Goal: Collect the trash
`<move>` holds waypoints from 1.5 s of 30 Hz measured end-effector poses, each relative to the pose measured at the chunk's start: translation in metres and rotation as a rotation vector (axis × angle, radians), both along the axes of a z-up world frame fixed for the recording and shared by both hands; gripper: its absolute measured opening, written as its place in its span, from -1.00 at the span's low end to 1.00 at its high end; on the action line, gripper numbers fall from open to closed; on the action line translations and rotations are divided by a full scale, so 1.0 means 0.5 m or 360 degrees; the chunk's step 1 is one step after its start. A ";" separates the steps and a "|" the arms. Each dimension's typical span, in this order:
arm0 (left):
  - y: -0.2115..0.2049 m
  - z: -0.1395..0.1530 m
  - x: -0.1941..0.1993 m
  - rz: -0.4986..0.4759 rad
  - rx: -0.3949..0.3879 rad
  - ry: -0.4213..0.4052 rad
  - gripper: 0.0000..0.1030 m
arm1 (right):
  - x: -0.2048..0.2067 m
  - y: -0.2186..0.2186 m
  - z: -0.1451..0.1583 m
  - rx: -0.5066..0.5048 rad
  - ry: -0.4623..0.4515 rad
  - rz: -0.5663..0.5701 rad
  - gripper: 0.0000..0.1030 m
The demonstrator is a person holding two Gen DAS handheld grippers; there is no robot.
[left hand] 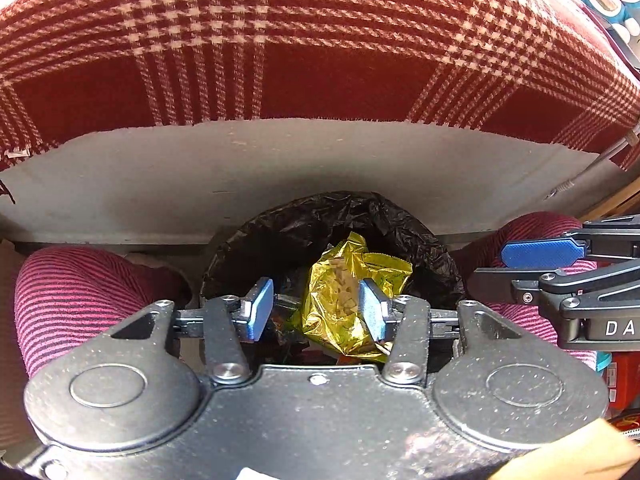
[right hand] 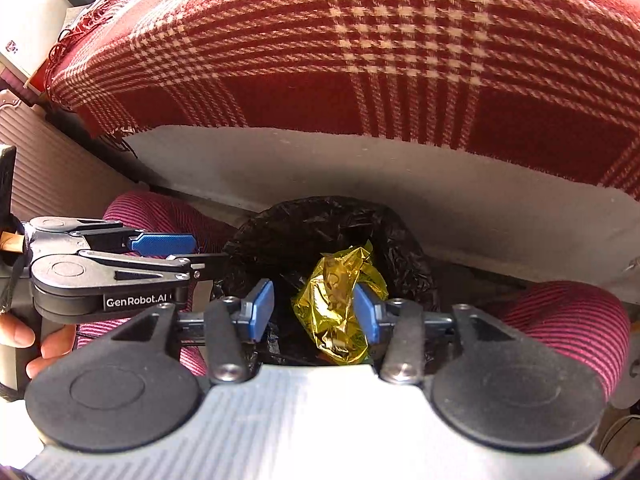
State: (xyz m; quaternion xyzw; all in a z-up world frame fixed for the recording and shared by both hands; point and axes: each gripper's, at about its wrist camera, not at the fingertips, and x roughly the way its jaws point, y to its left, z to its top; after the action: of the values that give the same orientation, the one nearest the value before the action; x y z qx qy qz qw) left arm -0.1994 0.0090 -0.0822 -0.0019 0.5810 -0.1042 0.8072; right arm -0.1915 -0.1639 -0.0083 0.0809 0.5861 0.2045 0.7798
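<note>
Gold wrapper (left hand: 352, 296) is lying crumpled in the black-lined bin (left hand: 320, 220), and I am reading every place from that bin. My left gripper (left hand: 316, 308) is hovering over it with jaws apart, clamping nothing; my right gripper (right hand: 314, 312) is doing likewise. Only the right wrist view is showing my hand (right hand: 36, 344) on the other handle, left of the bin. Only the left view is showing pale crumbs through the foil. Darker scraps under the wrapper are staying hard to make out. Beyond the bin, a red plaid blanket (left hand: 320, 40) is hanging; striped knees (right hand: 560, 312) are flanking the bin.
</note>
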 end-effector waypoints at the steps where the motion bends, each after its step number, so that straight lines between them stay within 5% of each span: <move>1: -0.001 -0.001 0.000 -0.0004 0.0003 0.0009 -0.04 | 0.000 0.000 0.000 0.0002 0.0002 0.0000 0.21; 16: -0.002 -0.023 0.000 0.0002 0.0002 0.0126 0.08 | 0.003 0.001 -0.007 0.0006 0.0027 -0.0003 0.37; 30: -0.005 -0.034 0.002 0.0011 0.0056 0.0166 0.48 | 0.004 0.002 -0.014 0.0001 0.0052 0.0001 0.44; 45: -0.012 -0.047 -0.002 0.0003 0.0066 0.0203 0.50 | 0.005 0.004 -0.016 -0.0006 0.0058 0.0004 0.47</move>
State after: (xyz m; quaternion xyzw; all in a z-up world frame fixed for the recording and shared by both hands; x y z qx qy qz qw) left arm -0.2005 0.0030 -0.1057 0.0076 0.6333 -0.0910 0.7685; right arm -0.1888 -0.1617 -0.0164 0.0823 0.6007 0.2029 0.7689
